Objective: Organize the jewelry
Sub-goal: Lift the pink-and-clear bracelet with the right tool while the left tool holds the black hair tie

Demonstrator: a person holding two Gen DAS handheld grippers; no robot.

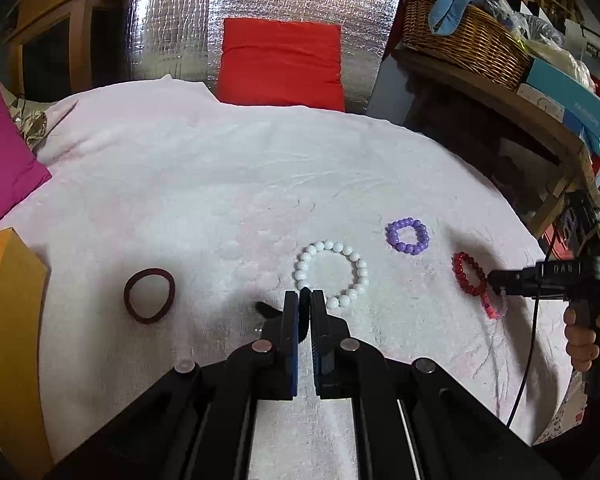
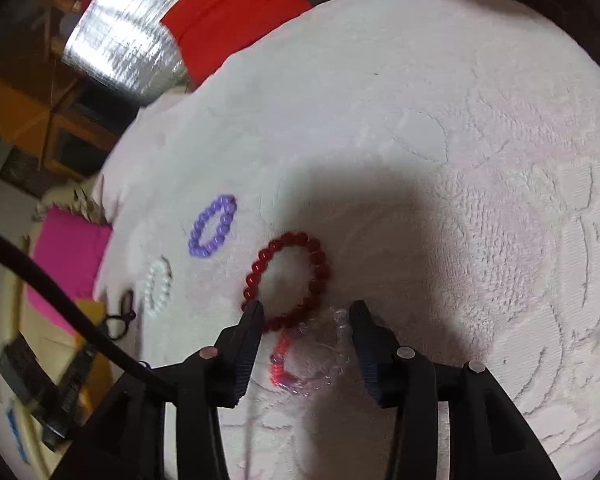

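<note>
Several bead bracelets lie on a white towel [image 1: 220, 184]: a white one [image 1: 300, 268], a purple one [image 1: 392, 236], a dark red one [image 1: 460, 270] and a pink-and-clear one [image 1: 490, 310]. A maroon hair tie [image 1: 150, 273] lies to the left. My left gripper [image 1: 305, 296] is shut on a black hair tie [image 1: 265, 308] just in front of the white bracelet. My right gripper [image 2: 306, 308] stands open low over the towel. The pink-and-clear bracelet [image 2: 278, 364] lies between its fingers, untouched. The red bracelet [image 2: 320, 264] sits just beyond the tips, the purple one [image 2: 198, 232] further left.
A red cushion [image 1: 280, 60] leans on silver foil at the back. A magenta cushion [image 1: 4, 160] and an orange box [image 1: 8, 320] sit at the left. A wooden shelf carries a wicker basket [image 1: 460, 40] at the right. A hand [image 1: 580, 336] holds the right gripper's handle.
</note>
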